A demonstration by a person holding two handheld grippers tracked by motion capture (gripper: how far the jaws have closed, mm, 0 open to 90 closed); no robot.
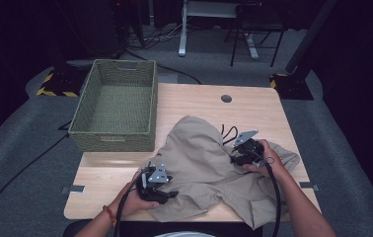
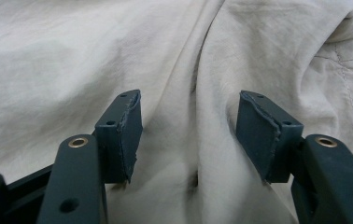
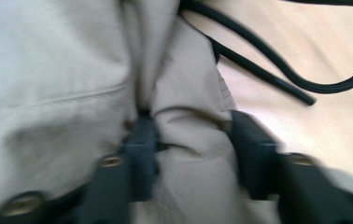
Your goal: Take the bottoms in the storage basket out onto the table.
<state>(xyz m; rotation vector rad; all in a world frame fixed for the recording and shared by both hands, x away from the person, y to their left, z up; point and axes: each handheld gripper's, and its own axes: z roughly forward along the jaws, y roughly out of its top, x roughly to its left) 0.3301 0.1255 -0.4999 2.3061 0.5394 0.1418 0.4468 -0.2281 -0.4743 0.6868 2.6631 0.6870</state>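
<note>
A wooden table [image 1: 194,101] fills the middle of the high view, seen from above and behind the person's arms. A crumpled beige garment [image 1: 206,163] lies spread over the lower middle and lower right of the table, its near edge reaching the table's front. In the upper left of the table stands a green woven basket [image 1: 116,136].

The person's left hand [image 1: 137,201] comes in at the lower left and holds the left claw [image 1: 167,195] at the garment's lower left edge. In the left gripper view its two black jaws stand apart over the beige garment [image 2: 118,60], with a fold of cloth running up between them; the pads do not press on the cloth, so this claw is released.

The right hand [image 1: 268,163] comes in at the lower right and holds the right claw [image 1: 236,159] on the garment's right part, right of centre in the frame. In the blurred right gripper view a bunched ridge of the garment [image 3: 48,93] sits between the jaws. The jaws are partly apart, and whether the pads pinch the cloth cannot be told through the blur. A black drawstring [image 3: 268,70] curls over bare table in the upper right of that view, and shows as a dark loop [image 1: 229,132] just above the right claw in the high view.
</note>
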